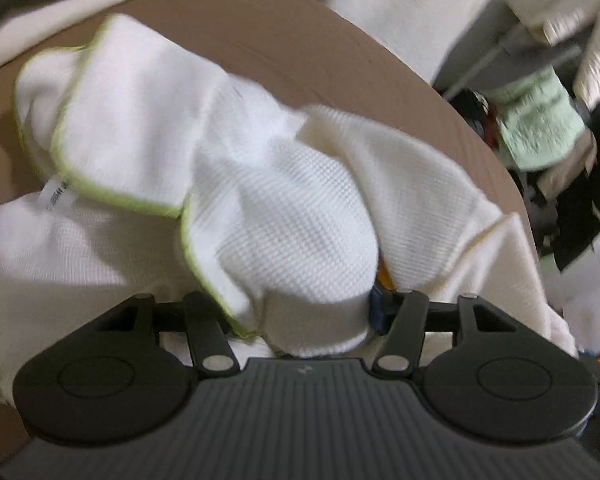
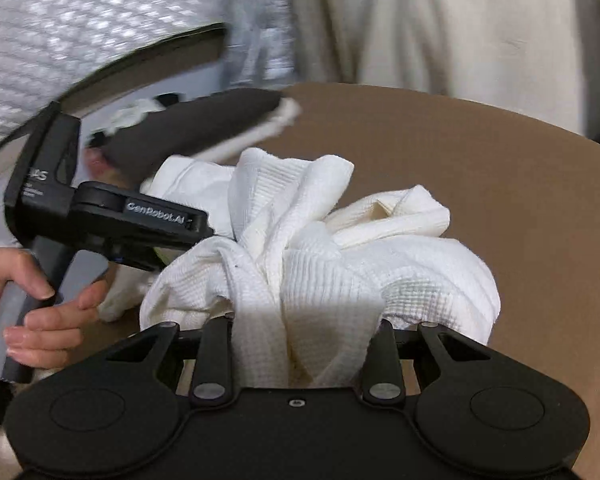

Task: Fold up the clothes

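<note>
white cloth (image 1: pixel 284 216) bunched – hides both grippers' fingertips | grip unclear

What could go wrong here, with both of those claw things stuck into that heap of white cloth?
The white cloth is bunched and twisted, not flat, so a fold made now would likely come out crooked. It also hides the fingertips of both the left gripper and the right gripper, so either may pinch several layers at once. The two grippers are close together, and could bump or tug the cloth against each other on the brown table.
</note>
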The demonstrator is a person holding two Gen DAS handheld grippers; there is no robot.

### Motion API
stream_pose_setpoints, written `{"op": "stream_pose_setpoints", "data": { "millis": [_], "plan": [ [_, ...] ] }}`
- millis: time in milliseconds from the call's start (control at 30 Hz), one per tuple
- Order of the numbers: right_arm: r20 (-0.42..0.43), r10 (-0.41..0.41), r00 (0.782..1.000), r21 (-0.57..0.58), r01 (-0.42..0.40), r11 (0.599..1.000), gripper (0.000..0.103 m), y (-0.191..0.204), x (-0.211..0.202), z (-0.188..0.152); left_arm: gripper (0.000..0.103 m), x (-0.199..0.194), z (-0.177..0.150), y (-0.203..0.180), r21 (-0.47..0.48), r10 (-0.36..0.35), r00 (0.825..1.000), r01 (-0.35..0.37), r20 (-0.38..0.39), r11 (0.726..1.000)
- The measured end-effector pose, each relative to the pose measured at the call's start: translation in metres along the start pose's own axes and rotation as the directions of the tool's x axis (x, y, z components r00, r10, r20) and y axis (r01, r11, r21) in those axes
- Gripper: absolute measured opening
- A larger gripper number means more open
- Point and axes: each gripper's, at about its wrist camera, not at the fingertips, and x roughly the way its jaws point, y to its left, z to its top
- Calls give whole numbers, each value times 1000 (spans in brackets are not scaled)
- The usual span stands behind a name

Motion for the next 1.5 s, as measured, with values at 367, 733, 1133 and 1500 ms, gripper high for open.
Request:
{"op": "stream_pose_setpoints", "data": {
  "millis": [367, 733, 1133, 1500],
  "plan": [
    [-22, -89, 996, 0, 89, 996, 34, 16, 25, 8, 39, 11, -3, 52, -90, -49, 999, 51, 22, 995],
    [-27, -114, 993, -45, 112, 993, 36, 1, 27, -16, 38, 7, -1, 12, 96, 107, 992, -113, 67, 989],
    [232, -278, 932, -165, 319, 933, 37, 4, -13, -3, 38, -22, 1, -1, 154, 113, 968, -150, 222, 977],
    [63, -358, 931, 25, 357, 934, 53, -75, -2, -25, 42, -6, 5, 15, 136, 134, 981, -153, 140, 979]
  ]
}}
